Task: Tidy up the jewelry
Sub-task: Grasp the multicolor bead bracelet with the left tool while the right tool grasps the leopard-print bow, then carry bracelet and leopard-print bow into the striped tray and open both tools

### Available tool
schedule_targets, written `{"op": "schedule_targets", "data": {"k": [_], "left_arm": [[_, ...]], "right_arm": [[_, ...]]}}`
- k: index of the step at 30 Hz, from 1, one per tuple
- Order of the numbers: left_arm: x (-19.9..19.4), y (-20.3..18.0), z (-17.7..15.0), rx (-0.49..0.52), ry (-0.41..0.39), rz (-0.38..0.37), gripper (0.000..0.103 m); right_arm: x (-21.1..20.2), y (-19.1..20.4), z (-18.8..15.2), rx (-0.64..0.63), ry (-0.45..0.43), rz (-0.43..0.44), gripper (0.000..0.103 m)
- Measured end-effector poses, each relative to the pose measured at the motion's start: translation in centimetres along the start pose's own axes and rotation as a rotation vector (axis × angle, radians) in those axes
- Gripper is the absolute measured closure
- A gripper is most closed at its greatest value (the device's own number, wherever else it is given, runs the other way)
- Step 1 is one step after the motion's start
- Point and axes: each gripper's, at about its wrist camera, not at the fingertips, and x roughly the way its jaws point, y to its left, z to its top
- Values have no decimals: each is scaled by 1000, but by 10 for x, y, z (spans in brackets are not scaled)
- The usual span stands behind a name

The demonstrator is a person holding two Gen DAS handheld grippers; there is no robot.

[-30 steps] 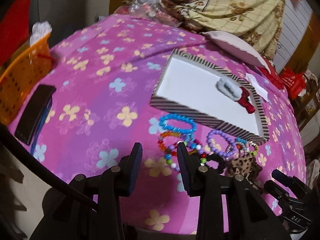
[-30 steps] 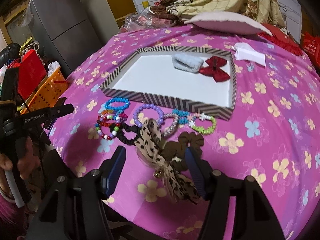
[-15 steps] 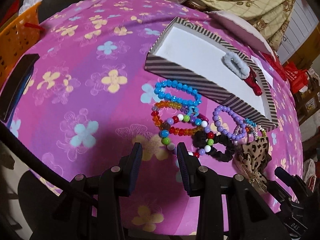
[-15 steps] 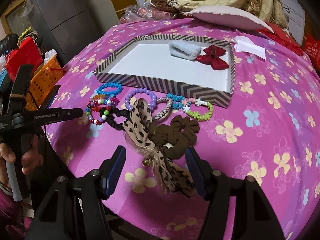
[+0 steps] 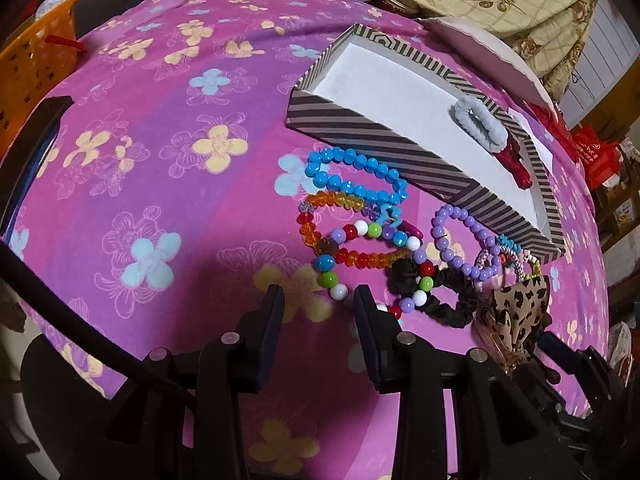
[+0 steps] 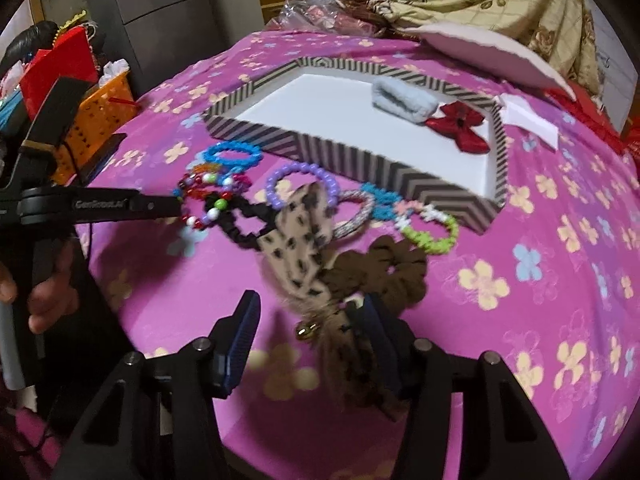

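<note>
Jewelry lies in a loose row on the pink flowered bedspread (image 5: 168,128), just near of the shallow striped cardboard tray with a white floor (image 5: 384,148). The tray holds 2 pieces at its far right end: a pale blue fuzzy scrunchie (image 5: 480,122) and a red bow (image 6: 460,128).

The left gripper (image 5: 318,312) hangs with its jaws apart at the near edge of the multicoloured round-bead bracelet (image 5: 372,264), whose nearest beads lie just at the fingertips. That bracelet overlaps an orange and red crystal bracelet (image 5: 340,236) and a black scrunchie (image 5: 444,292), with a bright blue bead bracelet (image 5: 352,180) just beyond.

My read is that the multicoloured bracelet is the target. To do it well, 1 finger should slide under or inside the loop and pinch a single bead, low to the cloth, then lift slowly so the tangled neighbours fall away.

The right gripper (image 6: 310,338) is also spread, straddling the leopard-print fabric bow (image 6: 304,240) beside a brown scrunchie (image 6: 380,264); whether a finger touches the fabric I cannot tell, as the view is blurred.
</note>
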Motion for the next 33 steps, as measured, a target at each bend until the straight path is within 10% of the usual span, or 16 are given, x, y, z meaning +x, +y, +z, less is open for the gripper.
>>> {"op": "schedule_targets", "data": {"k": [9,15,33], "left_arm": [[5,-7,3,0,-17,15,61],[5,-6,3,6,-6,-17,84],[-72,-39,31,114,-156,-81,84]], "right_arm": [[25,-8,-2,16,29,23,47],[25,-22,-6,75,9,75,81],[-43,-31,24,106,-143,98,83]]}}
